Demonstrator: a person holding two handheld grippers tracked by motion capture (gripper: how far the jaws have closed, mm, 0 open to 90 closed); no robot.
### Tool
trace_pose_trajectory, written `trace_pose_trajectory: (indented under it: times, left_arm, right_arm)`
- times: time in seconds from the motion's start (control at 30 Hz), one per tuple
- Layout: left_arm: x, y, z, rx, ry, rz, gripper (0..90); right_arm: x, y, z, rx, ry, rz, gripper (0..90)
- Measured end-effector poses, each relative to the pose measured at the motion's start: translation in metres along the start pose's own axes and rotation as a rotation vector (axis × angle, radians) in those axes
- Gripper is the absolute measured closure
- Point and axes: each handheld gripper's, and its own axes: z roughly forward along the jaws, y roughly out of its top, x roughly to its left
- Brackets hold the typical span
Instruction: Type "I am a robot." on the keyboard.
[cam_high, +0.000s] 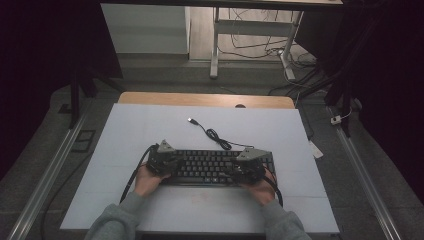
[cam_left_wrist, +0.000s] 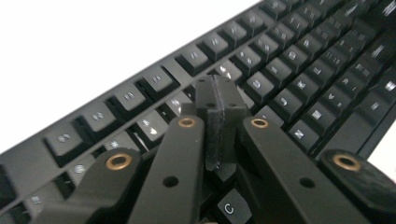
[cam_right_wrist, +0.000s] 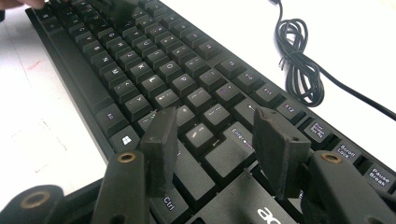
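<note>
My left claw (cam_high: 161, 159) sits over the keyboard (cam_high: 210, 166) at its 9 o'clock end, seen from the high view. In the left gripper view the claw (cam_left_wrist: 216, 93) is pressed together, pads flat against each other w/ nothing between them. Its tip hovers low over the upper letter rows; can't tell if it actually touches a key. The C key (cam_left_wrist: 229, 208) shows just below the links at 6 o'clock.

My right claw (cam_high: 248, 165) is over the keyboard's 3 o'clock end. In the right gripper view the claw (cam_right_wrist: 215, 128) is spread wide, pinching nothing. Left pad stands above the Ctrl key (cam_right_wrist: 169, 201), right pad above the strip next to Enter (cam_right_wrist: 237, 135); Enter lies in the gap between them. Whether either pad rests on the keys, can't tell. Scroll Lock (cam_right_wrist: 346, 152) and Pause Break (cam_right_wrist: 377, 173) sit at approx 3 o'clock of the right pad.

The keyboard lies flat on the white surface (cam_high: 150, 125), near the middle, a bit toward 6 o'clock, long side running 9 to 3. Its cable (cam_high: 216, 136) leaves the far edge and runs toward 12 o'clock, w/ a coiled bundle (cam_right_wrist: 299, 60) partway and the USB plug (cam_high: 192, 120) lying loose on the surface. My hands (cam_high: 146, 180) grip both claws from the 6 o'clock side, grey sleeves (cam_high: 117, 220) behind them.
</note>
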Motion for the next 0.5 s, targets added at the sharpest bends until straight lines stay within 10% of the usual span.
trace_pose_trajectory:
  times: [0.5]
  left_arm:
    - [0.018,-0.011,-0.044,-0.047,0.014,-0.081,47.7]
  right_arm:
    - [-0.003,-0.001,0.0,-0.004,-0.003,0.002,49.7]
